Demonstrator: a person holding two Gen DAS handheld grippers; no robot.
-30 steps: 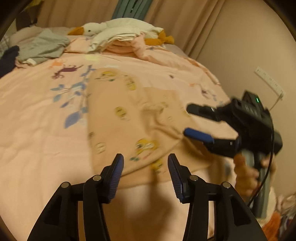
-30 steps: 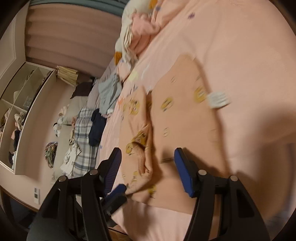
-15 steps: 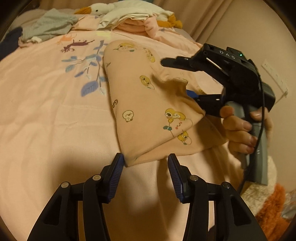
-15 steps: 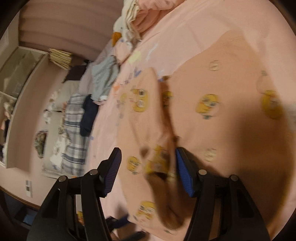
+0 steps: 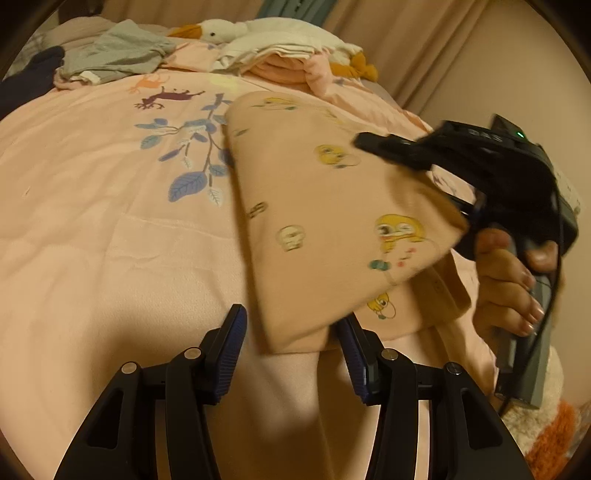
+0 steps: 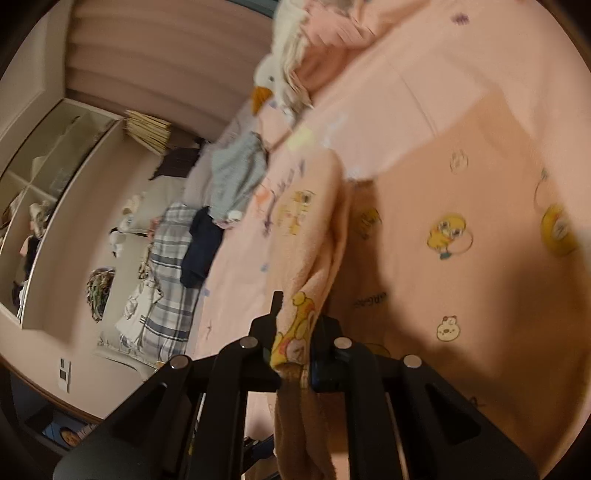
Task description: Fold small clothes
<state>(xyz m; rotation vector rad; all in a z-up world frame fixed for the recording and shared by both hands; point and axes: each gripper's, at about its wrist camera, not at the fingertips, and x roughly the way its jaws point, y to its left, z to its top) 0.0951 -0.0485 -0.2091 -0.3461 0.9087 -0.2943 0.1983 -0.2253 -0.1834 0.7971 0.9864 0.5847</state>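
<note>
Now my right claw (image 6: 295,332) is closing on the garment's (image 5: 325,229) fold; my left claw (image 5: 291,343) gapes, gripping nothing.

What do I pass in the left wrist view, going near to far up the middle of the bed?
left gripper → peach printed garment → folded pink and white pile → goose plush → curtain

A peach cartoon-print garment (image 5: 325,229) lies on the pink printed bedspread (image 5: 110,229); a white plush goose (image 5: 236,31) lies behind it.
</note>
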